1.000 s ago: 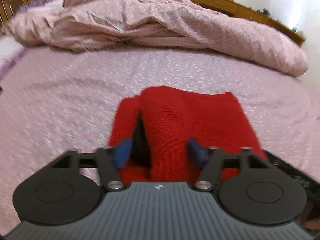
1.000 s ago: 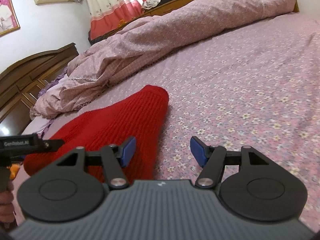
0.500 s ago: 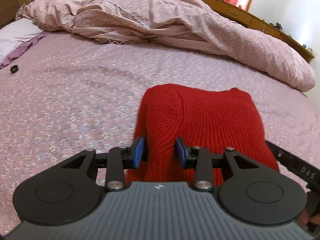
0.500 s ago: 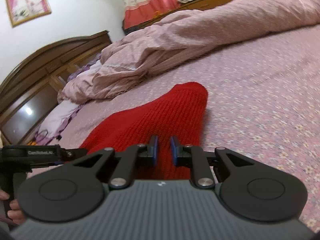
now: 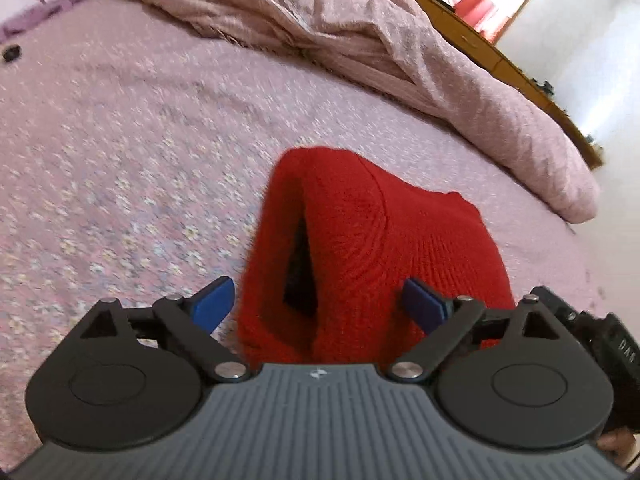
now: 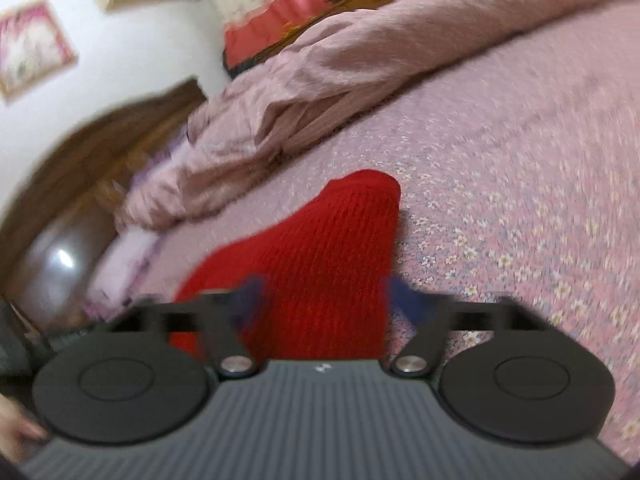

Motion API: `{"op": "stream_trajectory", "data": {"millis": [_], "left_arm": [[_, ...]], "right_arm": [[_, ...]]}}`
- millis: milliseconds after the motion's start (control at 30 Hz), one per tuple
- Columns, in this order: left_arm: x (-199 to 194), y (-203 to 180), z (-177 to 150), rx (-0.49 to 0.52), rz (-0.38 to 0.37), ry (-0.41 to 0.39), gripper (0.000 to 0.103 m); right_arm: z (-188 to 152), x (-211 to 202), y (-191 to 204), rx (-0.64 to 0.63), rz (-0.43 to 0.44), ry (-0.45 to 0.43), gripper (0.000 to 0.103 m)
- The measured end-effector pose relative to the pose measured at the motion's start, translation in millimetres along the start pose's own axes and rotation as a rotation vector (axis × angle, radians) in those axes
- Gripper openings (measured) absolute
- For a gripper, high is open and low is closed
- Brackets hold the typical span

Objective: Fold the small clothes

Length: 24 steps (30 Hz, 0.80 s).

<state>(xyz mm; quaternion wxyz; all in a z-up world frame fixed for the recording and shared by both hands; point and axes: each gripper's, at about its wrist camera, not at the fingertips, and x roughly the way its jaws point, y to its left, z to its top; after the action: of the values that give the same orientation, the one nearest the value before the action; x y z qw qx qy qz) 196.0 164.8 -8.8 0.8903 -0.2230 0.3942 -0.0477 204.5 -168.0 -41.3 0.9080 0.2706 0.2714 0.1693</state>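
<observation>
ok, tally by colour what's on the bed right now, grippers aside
Red: 1, knit garment
Pink: 2, floral sheet, bunched quilt
Black: 1, small item near the sheet's edge, too small to identify
Total: 4

The red garment is showing a coarse ribbed knit, matt and woolly. The bedsheet and crumpled quilt are looking like soft matt printed cloth. The headboard is gleaming as polished dark wood, while the left gripper is showing matt ridged plastic with shiny metal pivot pins.
</observation>
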Motion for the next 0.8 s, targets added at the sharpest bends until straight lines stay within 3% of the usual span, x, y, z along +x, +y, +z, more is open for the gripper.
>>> {"op": "stream_trajectory", "data": {"millis": [233,533,667,800], "left_arm": [[18.7,10.4,0.0,-0.043,-0.074,0.038,0.1],[43.6,33.1,-1.3,-0.168,-0.194,0.091,0.101],[47.4,31.4,-1.6,-0.166,-0.223,0.087,0.099],[52.2,31.5,-1.4,-0.212,-0.299,0.115,0.094]], "right_arm": [[-0.7,17.5,-12.6,0.022,0.046,0.116,0.087],[-6.8,50.5,-44.6,0.232,0.215,0.236,0.09],[-6.7,57.0,-39.0,0.211,0.239,0.257,0.091],[-6.0,55.4,-32.8,0.219,0.284,0.245,0.074]]}}
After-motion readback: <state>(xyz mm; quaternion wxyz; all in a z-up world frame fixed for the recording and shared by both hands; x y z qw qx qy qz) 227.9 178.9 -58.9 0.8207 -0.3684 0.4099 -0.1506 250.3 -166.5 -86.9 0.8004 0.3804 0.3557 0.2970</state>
